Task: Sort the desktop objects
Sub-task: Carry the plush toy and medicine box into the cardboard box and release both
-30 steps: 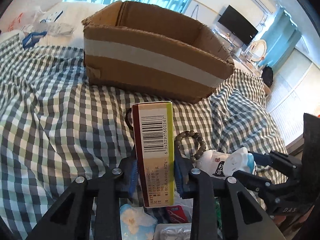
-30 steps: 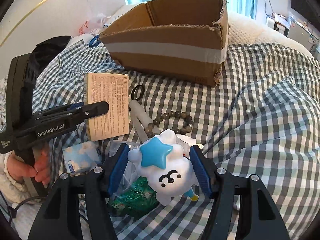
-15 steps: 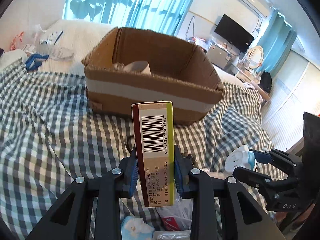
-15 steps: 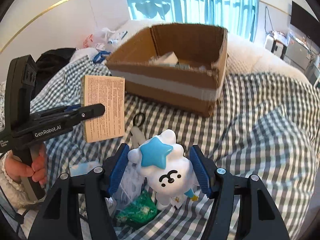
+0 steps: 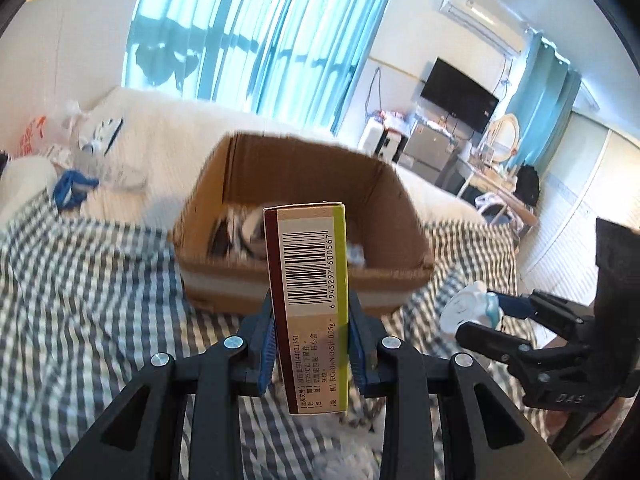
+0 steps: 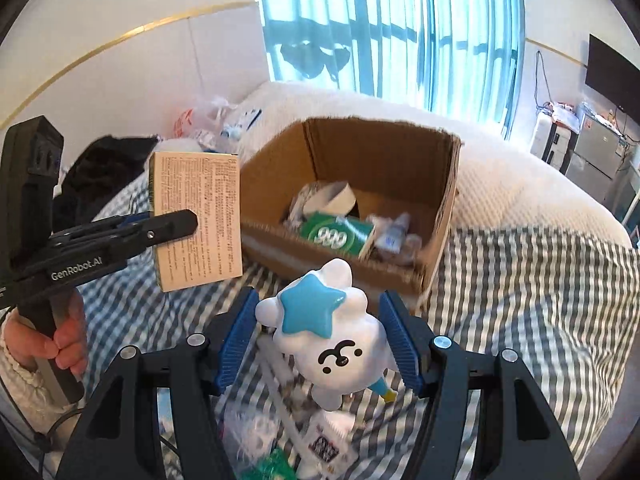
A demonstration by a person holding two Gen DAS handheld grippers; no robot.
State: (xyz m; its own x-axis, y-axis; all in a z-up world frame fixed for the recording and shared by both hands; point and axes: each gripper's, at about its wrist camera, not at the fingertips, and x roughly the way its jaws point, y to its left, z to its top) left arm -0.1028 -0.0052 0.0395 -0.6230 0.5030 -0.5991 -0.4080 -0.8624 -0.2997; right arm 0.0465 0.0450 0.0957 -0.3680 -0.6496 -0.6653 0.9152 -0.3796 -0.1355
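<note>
My left gripper is shut on a medicine box with a barcode, held upright in the air in front of the open cardboard box. The right wrist view shows the same medicine box at the left, in the left gripper. My right gripper is shut on a white cloud toy with a blue star, held above the bed before the cardboard box. The toy and right gripper show at the right of the left wrist view. The cardboard box holds a green pack and other small items.
The checked bedspread lies under everything. Loose packets lie on it below the right gripper. A black garment and plastic bags lie at the far left. White bedding lies behind the box.
Both grippers have risen with their objects and moved toward the cardboard box. The inside of the box has come into view.
</note>
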